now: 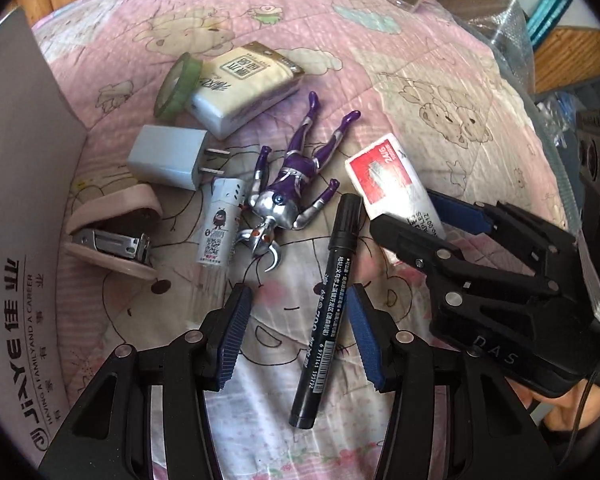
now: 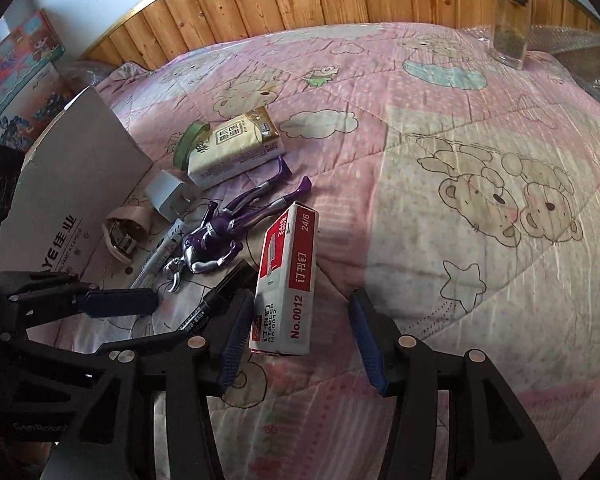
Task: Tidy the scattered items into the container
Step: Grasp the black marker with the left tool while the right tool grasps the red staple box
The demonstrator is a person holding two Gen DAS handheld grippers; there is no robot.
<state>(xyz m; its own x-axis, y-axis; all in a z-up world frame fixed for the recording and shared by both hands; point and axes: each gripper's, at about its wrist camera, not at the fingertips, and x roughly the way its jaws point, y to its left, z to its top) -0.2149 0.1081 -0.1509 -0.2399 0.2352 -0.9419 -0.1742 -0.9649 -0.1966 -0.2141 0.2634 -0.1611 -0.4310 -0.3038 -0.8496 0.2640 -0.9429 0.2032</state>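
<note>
Scattered items lie on the pink cartoon-print quilt of a bed, beside an upright grey cardboard box with printed lettering, which stands to the left of both grippers. The left gripper points steeply down with its jaws wide apart and nothing held; a black marker pen lies on the quilt between its blue pads, touching neither as far as I can see. The right gripper, just right of the left one, has a red-and-white staple box standing on edge between its jaws; the left pad is against the box, the right pad stands clear of it. Beyond the left gripper lie a purple-and-silver toy figure, a white plug adapter, a pink stapler and a cream tissue pack.
</note>
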